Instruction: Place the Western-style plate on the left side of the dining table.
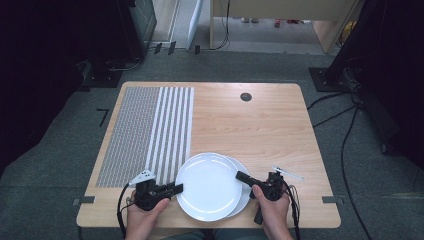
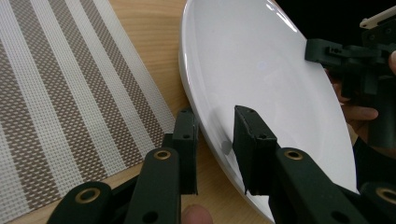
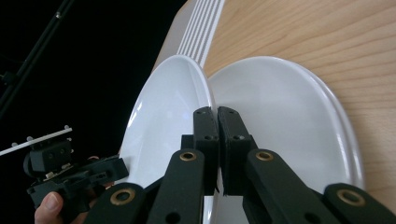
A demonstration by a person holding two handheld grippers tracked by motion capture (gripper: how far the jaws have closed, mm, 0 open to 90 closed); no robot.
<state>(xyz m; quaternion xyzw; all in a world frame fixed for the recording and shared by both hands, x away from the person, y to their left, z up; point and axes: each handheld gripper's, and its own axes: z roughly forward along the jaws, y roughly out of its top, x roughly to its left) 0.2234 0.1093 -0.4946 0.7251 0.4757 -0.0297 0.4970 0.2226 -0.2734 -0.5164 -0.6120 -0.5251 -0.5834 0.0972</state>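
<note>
Two white plates lie stacked near the table's front edge. The upper plate (image 1: 207, 186) (image 2: 261, 79) (image 3: 163, 116) partly covers the lower plate (image 1: 245, 172) (image 3: 280, 112), which sticks out to the right. My left gripper (image 1: 175, 189) (image 2: 215, 140) is shut on the upper plate's left rim, one jaw under it and one on top. The right gripper (image 1: 243, 176) (image 3: 217, 116) is shut on that plate's right rim, which stands a little above the lower plate. Each gripper is also seen across the plate from the other: the right gripper (image 2: 322, 49) and the left gripper (image 3: 119, 169).
A striped woven placemat (image 1: 145, 135) (image 2: 70, 93) (image 3: 201, 28) covers the table's left part, just left of the plates. A small black round cap (image 1: 245, 97) sits in the wood at the far side. Cables run over the floor to the right.
</note>
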